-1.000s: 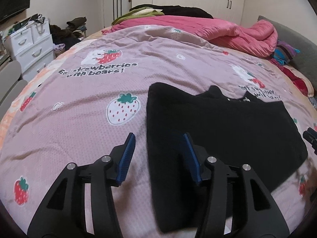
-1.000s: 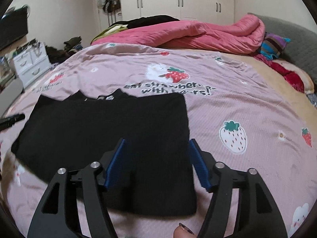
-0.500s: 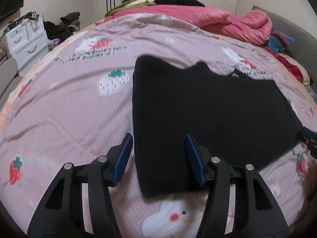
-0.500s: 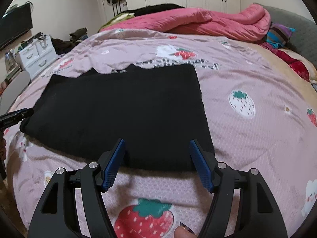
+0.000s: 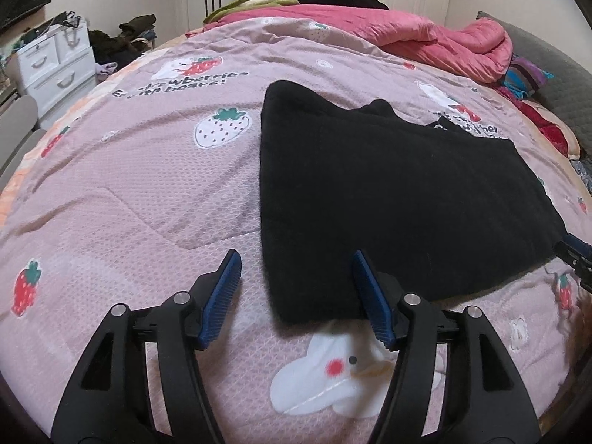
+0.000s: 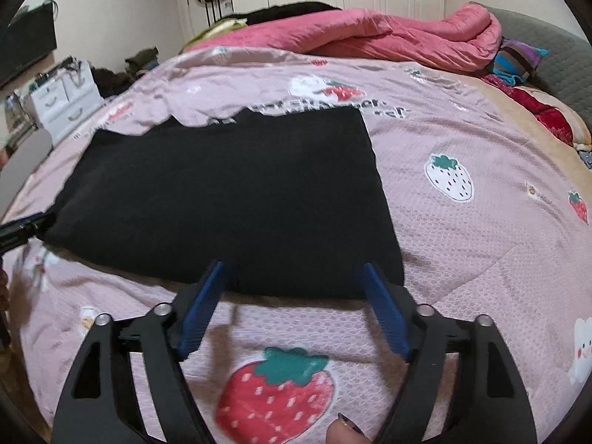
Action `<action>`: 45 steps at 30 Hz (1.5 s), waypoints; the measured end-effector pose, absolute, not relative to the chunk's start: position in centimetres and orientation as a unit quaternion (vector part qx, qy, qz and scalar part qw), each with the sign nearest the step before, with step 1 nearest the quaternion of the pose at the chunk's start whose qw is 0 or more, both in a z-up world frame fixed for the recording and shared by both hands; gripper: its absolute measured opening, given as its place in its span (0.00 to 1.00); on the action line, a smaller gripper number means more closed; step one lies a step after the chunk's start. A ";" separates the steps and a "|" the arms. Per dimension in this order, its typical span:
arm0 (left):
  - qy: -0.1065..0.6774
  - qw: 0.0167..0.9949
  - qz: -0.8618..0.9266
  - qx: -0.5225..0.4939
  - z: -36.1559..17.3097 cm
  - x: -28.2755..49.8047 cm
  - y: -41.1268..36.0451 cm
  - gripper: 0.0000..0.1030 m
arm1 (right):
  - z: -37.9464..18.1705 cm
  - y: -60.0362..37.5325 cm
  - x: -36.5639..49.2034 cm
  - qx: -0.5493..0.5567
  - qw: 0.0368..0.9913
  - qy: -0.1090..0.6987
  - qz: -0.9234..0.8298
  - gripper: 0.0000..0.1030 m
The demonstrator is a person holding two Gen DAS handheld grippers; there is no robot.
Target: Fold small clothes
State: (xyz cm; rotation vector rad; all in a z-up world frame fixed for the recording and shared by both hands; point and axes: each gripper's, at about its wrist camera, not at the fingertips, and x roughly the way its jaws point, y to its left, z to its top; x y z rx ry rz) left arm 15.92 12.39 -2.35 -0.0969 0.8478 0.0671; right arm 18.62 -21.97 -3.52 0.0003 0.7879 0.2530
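drawer unit: I see white drawers at far left, off the bed.
bedspread: pink strawberry-and-bear quilt covers the bed, lightly wrinkled.
left hand-held gripper: mine is angled down over the near left corner of the garment. Jaws opening, blue pads apart. The corner shows between them, but I see no pad pressing on it.
garment: black top, folded into a flat rough rectangle, lies mid-bed on the quilt. Neckline bumps are on its far edge.
right hand-held gripper: mine is angled down at the near right edge of the black top. Jaws opening, wide. The edge sits in the gap and nothing is clamped. From the left wrist view I see only its tip, at the garment's right corner.
thumb: a fingertip shows at the bottom of the right wrist view.
comforter: a pink one is bunched at the far side of the bed.
pillows: striped ones at far right by the grey headboard.
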 end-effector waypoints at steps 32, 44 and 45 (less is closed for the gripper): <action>0.387 0.915 0.096 -0.062 -0.6 13.6 16.0 0.91 | -0.8 -12.3 14.6 -0.084 0.924 0.321 0.190 0.93; 0.386 0.911 0.116 -0.082 -0.5 13.9 18.0 0.91 | -1.3 -3.5 13.8 -0.161 0.904 0.306 0.253 0.94; 0.386 0.911 0.117 -0.084 -0.5 14.0 18.2 0.91 | -1.4 -2.8 13.8 -0.169 0.902 0.304 0.257 0.94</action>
